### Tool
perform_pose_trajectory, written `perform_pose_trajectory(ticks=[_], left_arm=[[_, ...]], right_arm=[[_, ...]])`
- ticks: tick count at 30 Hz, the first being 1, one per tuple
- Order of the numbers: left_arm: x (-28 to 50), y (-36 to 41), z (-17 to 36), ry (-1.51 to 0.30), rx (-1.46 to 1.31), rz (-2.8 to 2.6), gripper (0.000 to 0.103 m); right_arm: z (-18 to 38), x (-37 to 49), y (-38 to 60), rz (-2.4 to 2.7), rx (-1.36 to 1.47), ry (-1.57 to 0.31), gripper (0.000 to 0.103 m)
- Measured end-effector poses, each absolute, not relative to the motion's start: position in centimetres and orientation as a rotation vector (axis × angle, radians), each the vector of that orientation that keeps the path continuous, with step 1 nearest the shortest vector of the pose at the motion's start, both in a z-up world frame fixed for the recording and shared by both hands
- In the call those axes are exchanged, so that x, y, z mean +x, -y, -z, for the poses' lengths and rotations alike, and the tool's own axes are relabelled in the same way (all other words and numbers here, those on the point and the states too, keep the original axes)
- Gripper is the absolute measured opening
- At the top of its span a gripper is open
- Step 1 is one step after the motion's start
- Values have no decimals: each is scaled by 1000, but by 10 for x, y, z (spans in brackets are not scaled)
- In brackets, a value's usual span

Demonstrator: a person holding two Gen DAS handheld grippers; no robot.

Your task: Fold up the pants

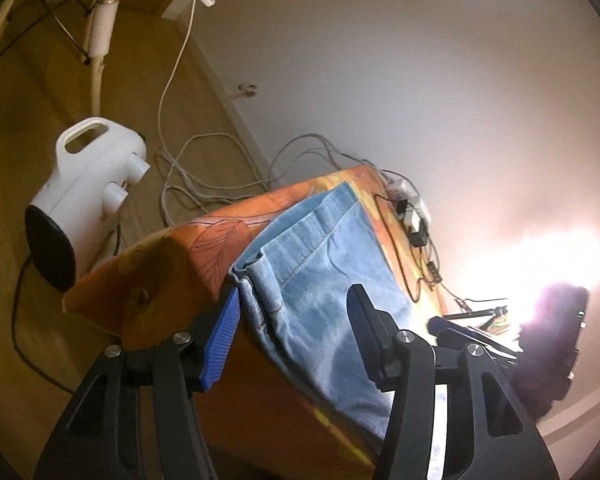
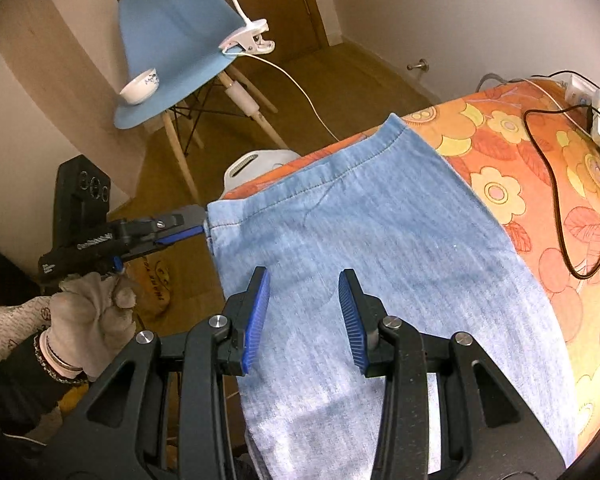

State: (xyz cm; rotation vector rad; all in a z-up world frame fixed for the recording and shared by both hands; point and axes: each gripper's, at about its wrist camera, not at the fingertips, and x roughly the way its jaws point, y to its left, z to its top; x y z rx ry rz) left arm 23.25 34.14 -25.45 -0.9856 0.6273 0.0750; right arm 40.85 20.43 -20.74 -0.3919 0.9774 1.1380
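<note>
pants (image 2: pixel 380 240) of soft faded denim lie flat on floral cloth (image 2: pixel 540 168), both hand-held grippers spread wide.

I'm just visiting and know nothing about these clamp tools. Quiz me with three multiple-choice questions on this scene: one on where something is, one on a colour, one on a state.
1. Where is the small bowl?
A. on the blue chair
B. on the jeans
C. on the floor

2. What colour is the cloth under the jeans?
A. green stripes
B. orange with flowers
C. plain white

3. How are the right gripper fingers?
A. shut on a cable
B. shut on the bowl
C. open over the jeans

Answers: 1 A, it sits on the seat's front edge; 2 B, yellow flowers on orange; 3 C, denim shows between the blue pads.
</note>
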Motion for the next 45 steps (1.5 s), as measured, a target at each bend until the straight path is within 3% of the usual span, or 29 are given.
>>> perform_pose_trajectory(ticks=[7, 8, 10, 13, 15, 16, 24, 35, 37, 39, 41, 44, 45], left_arm=[[247, -336, 260, -632, -931, -131, 52], [252, -333, 259, -637, -909, -139, 48], [256, -325, 252, -627, -827, -150, 10], [254, -307, 234, -575, -695, -126, 11], [253, -293, 222, -549, -603, -105, 11], [252, -289, 218, -542, -577, -96, 11], [250, -260, 209, -533, -464, -14, 11], [247, -249, 210, -528, -389, 21, 11], [246, -247, 211, -526, -372, 14, 11], [246, -250, 214, -536, -373, 12, 11], [247, -253, 218, -553, -379, -5, 12], [249, -256, 223, -561, -369, -36, 14], [249, -255, 225, -566, -356, -50, 22]], right_arm=[[202, 412, -197, -1129, -373, -976, 38], [202, 415, -197, -1124, -364, -982, 38], [200, 422, -198, -1105, -339, -994, 38], [195, 434, -204, -1088, -296, -1019, 41], [190, 442, -211, -1080, -264, -1036, 60], [189, 448, -217, -1085, -244, -1061, 61], [206, 472, -290, -1029, -271, -1213, 61], [254, 488, -354, -809, -480, -1255, 61], [260, 492, -357, -782, -492, -1265, 50], [264, 497, -357, -766, -477, -1276, 27], [265, 500, -355, -768, -454, -1284, 14], [263, 502, -352, -779, -428, -1285, 11], [263, 502, -351, -780, -422, -1283, 10]])
